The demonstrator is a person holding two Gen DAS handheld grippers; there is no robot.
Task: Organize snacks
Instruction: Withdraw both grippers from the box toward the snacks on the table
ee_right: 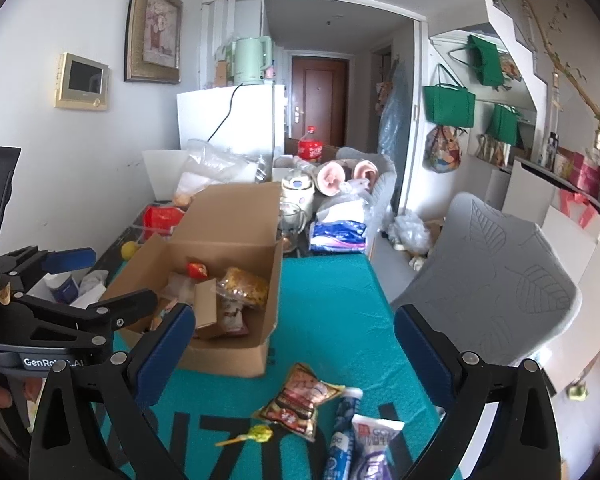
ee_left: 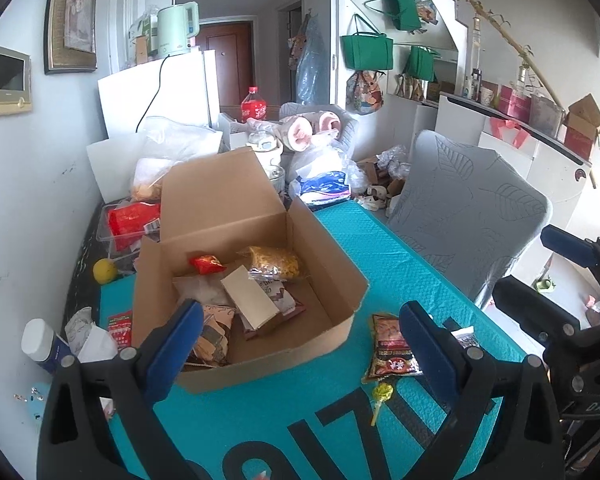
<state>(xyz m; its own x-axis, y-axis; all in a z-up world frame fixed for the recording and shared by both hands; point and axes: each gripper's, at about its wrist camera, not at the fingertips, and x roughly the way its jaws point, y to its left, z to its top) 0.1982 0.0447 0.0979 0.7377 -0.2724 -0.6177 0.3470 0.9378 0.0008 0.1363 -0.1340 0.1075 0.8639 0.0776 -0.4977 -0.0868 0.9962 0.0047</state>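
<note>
Cardboard box sits open on the teal mat, flap raised at its far side; taken here as the landmark.

Inside the box: small red packet toward the far left; yellow snack bag at the far right corner; tan flat packet lying across the middle on top of other wrappers, which are too jumbled to tell apart.

Outside the box, just off its near right corner, on the mat: red-and-gold snack pouch, lying flat; yellow lollipop just nearer the camera than the pouch, stick pointing left in the right wrist view; blue tube and purple-white sachet side by side to the right of the pouch, the tube's top end touching or nearly touching the pouch.

Left gripper hovers at the near edge of the box; jaws spread wide, nothing between them; left finger over the box's near left corner, right finger over the pouch.

Right gripper hangs to the right of the box, above the loose snacks; jaws wide apart, holding nothing.

Beyond the box: grey chair to the right of the mat; red cola bottle far behind; white fridge with a green kettle on top, behind and left.
</note>
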